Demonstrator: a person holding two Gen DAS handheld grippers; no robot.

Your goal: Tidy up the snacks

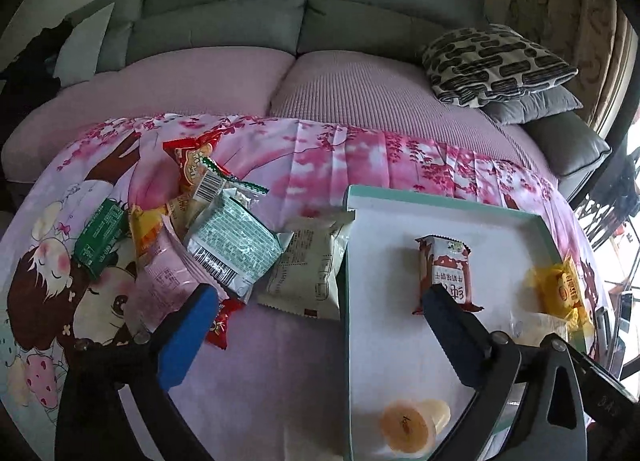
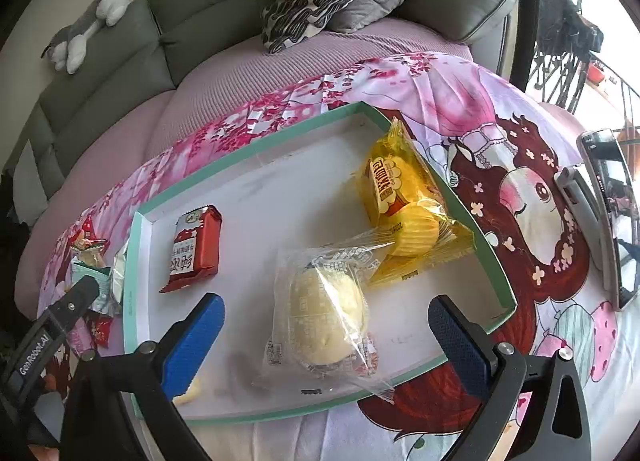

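Tray [image 2: 256, 149], white with teal rim: four snacks. One red biscuit packet [image 2: 196, 247], Chinese lettering; one yellow cake packet [image 2: 400, 189]; one clear-wrapped bun [image 2: 324, 309]; one jelly cup [image 1: 412, 423]. Loose snack pile [image 1: 208, 229] left of tray. Left gripper [image 1: 320, 309] and right gripper [image 2: 326, 321]: jaws spread wide, empty; arm marked "GenRobot.AI".

Grey sofa [image 1: 304, 1] with pink seat covers; bright window [image 2: 580, 21] at right.

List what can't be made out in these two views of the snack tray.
- Left wrist view: orange jelly cup blurred, label unreadable.
- Left wrist view: snack pile overlaps; lower packets hidden.
- Right wrist view: pile cut off by tray wall and left gripper.
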